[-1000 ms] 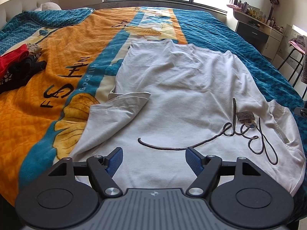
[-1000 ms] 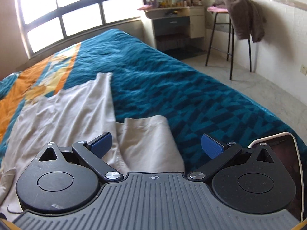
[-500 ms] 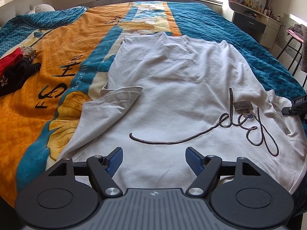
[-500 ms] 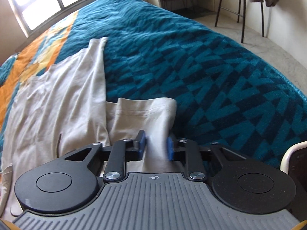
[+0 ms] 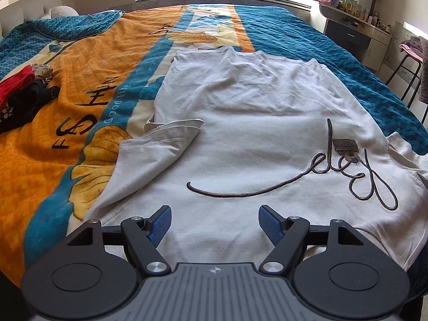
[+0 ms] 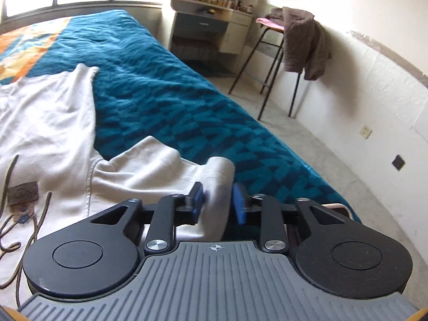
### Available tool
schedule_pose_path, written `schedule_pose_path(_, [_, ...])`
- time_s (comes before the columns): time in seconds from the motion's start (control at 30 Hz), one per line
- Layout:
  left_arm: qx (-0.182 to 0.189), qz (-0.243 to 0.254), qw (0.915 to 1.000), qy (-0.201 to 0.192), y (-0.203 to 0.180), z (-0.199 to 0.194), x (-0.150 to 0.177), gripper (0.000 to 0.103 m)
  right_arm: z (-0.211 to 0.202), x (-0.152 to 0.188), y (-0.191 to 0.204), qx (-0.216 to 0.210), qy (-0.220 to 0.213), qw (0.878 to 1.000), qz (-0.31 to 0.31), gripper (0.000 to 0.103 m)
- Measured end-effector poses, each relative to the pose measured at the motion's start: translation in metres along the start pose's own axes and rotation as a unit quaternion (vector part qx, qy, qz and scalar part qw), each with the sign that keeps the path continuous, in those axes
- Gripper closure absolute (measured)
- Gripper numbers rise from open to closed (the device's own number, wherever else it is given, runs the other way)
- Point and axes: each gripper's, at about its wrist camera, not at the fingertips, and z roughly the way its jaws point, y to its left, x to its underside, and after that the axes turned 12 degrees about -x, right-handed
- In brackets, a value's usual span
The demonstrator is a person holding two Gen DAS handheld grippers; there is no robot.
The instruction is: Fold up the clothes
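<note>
A white T-shirt [image 5: 248, 133] with dark script lettering lies spread on the bed, its left sleeve [image 5: 163, 144] folded in over the body. My left gripper [image 5: 214, 223] is open and empty just above the shirt's near edge. My right gripper [image 6: 218, 204] is shut on the shirt's right sleeve [image 6: 160, 168] and holds its end lifted off the teal bedspread. The shirt body also shows in the right wrist view [image 6: 45, 123].
The bed has an orange and teal bedspread [image 5: 67, 133]. A heap of red and black clothes [image 5: 21, 91] lies at its left side. A stool with a brown garment [image 6: 305, 42] and a dresser [image 6: 211, 29] stand by the wall on the right.
My right gripper shut on the right sleeve and lifted its end, tilting up toward the room. My left gripper stayed open and drew back slightly over the shirt's near edge.
</note>
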Motion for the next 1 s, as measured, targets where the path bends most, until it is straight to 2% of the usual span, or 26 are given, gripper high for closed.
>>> schedule_pose_path(0.03, [-0.003, -0.003, 1.0000, 0.000, 0.003, 0.000, 0.000, 0.030, -0.006, 0.000, -0.001, 0.000, -0.009, 1.000, 0.002, 0.063])
schedule_pose_path(0.07, [-0.004, -0.005, 1.0000, 0.000, 0.007, 0.000, -0.001, 0.030, -0.018, 0.000, -0.001, -0.021, -0.017, 1.000, 0.007, 0.063])
schedule_pose_path(0.13, [-0.003, -0.005, 1.0000, 0.000, 0.011, -0.001, -0.002, 0.030, -0.039, 0.006, 0.006, -0.120, -0.001, 0.993, 0.005, 0.063])
schedule_pose_path(0.2, [-0.001, 0.005, 1.0000, -0.004, 0.013, -0.003, -0.001, 0.030, -0.060, 0.011, 0.012, -0.220, 0.017, 0.975, 0.003, 0.072])
schedule_pose_path(0.3, [0.002, 0.032, 0.9995, -0.007, 0.010, -0.003, 0.005, 0.030, -0.072, 0.033, 0.035, -0.298, 0.061, 0.952, -0.035, 0.073])
schedule_pose_path(0.43, [0.007, 0.057, 0.9984, -0.003, 0.006, -0.002, 0.017, 0.032, -0.076, 0.060, 0.055, -0.319, 0.091, 0.942, -0.053, 0.072])
schedule_pose_path(0.47, [0.007, 0.062, 0.9980, -0.007, 0.005, -0.003, 0.018, 0.032, -0.079, 0.061, 0.053, -0.323, 0.079, 0.941, -0.057, 0.073])
schedule_pose_path(0.5, [0.006, 0.064, 0.9979, -0.011, 0.005, -0.005, 0.018, 0.032, -0.082, 0.062, 0.051, -0.326, 0.064, 0.941, -0.060, 0.073])
schedule_pose_path(0.57, [0.003, 0.063, 0.9979, -0.018, 0.005, -0.008, 0.017, 0.032, -0.095, 0.063, 0.044, -0.296, -0.003, 0.952, -0.078, 0.072])
schedule_pose_path(0.6, [0.001, 0.058, 0.9981, -0.020, 0.004, -0.009, 0.016, 0.032, -0.100, 0.064, 0.040, -0.276, -0.039, 0.957, -0.084, 0.065])
schedule_pose_path(0.63, [0.000, 0.054, 0.9983, -0.021, 0.003, -0.009, 0.014, 0.032, -0.101, 0.063, 0.039, -0.261, -0.062, 0.959, -0.092, 0.056])
schedule_pose_path(0.7, [0.000, 0.045, 0.9988, -0.021, -0.001, -0.011, 0.012, 0.031, -0.101, 0.061, 0.036, -0.232, -0.102, 0.961, -0.106, 0.047])
schedule_pose_path(0.83, [-0.004, 0.024, 0.9995, -0.018, -0.002, -0.013, 0.007, 0.031, -0.073, 0.032, 0.050, -0.257, -0.022, 0.962, -0.085, 0.046])
schedule_pose_path(0.87, [-0.005, 0.019, 0.9996, -0.018, -0.002, -0.013, 0.006, 0.030, -0.065, 0.027, 0.056, -0.270, -0.007, 0.959, -0.083, 0.044])
schedule_pose_path(0.9, [-0.008, 0.016, 0.9997, -0.017, -0.001, -0.012, 0.006, 0.030, -0.055, 0.021, 0.064, -0.287, 0.005, 0.954, -0.091, 0.037])
schedule_pose_path(0.93, [-0.011, 0.013, 0.9997, -0.016, 0.000, -0.010, 0.006, 0.030, -0.044, 0.016, 0.073, -0.303, 0.018, 0.947, -0.099, 0.036])
schedule_pose_path(1.0, [-0.017, 0.011, 0.9997, -0.013, 0.001, -0.005, 0.007, 0.030, -0.017, 0.017, 0.097, -0.308, 0.022, 0.943, -0.126, 0.035])
